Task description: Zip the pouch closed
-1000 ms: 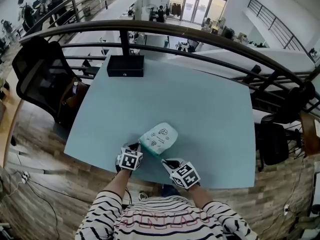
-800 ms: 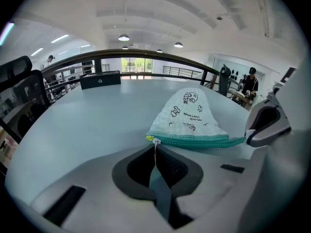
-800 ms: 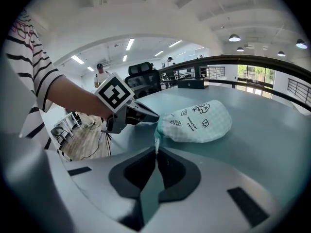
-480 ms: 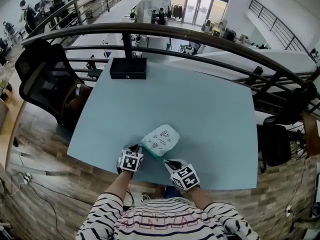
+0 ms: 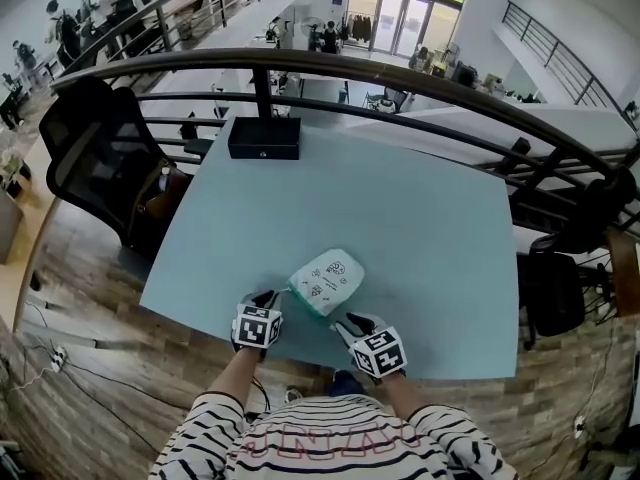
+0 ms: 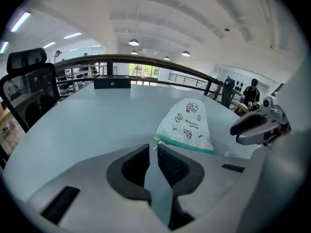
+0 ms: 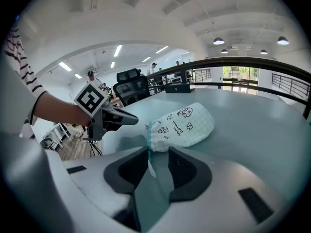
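Observation:
A white checked pouch [image 5: 326, 279] with small black drawings and a teal zip edge lies on the pale blue table [image 5: 430, 218], close to the front edge. My left gripper [image 5: 272, 297] is shut at the pouch's left corner. In the left gripper view a small white tab [image 6: 157, 146] reaches its tips [image 6: 152, 148]; I cannot tell whether it is pinched. My right gripper [image 5: 345, 320] sits at the other end of the zip edge, and its jaws have just been opening. A thin white strip [image 7: 150, 166] lies between its pads [image 7: 158, 152], and neither pad presses on it.
A black box [image 5: 264, 137] sits at the table's far left edge. A black office chair [image 5: 95, 153] stands left of the table, and a dark curved railing [image 5: 420, 76] runs behind it. The person's striped sleeves fill the bottom of the head view.
The left gripper has drawn back slightly from the pouch's left corner toward the person. The right gripper's tips now stand just off the pouch's near edge. The pouch stays put.

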Available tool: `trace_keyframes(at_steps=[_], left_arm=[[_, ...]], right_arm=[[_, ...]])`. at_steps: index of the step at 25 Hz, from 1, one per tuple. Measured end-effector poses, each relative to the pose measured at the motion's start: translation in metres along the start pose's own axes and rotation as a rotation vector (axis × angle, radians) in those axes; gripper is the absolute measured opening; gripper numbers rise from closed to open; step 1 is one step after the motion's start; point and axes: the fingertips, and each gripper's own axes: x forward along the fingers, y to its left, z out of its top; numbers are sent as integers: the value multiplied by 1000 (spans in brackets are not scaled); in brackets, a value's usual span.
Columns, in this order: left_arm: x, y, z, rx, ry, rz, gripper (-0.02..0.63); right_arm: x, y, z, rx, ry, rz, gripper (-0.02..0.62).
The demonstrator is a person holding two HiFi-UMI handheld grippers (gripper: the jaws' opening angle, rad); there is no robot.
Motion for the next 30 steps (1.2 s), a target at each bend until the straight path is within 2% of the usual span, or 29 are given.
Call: trace_keyframes(at_steps=[11, 16, 30], left_arm=[[-58, -15, 29, -12, -193, 3, 28], [-92, -26, 39, 17, -284, -4, 26], [-160, -58, 19, 73, -376, -46, 26]], right_arm=[[-25, 4, 20, 1, -112, -96, 123], [-39, 17, 30, 2, -181, -108, 83], [-69, 61, 37, 11, -305, -100, 37]])
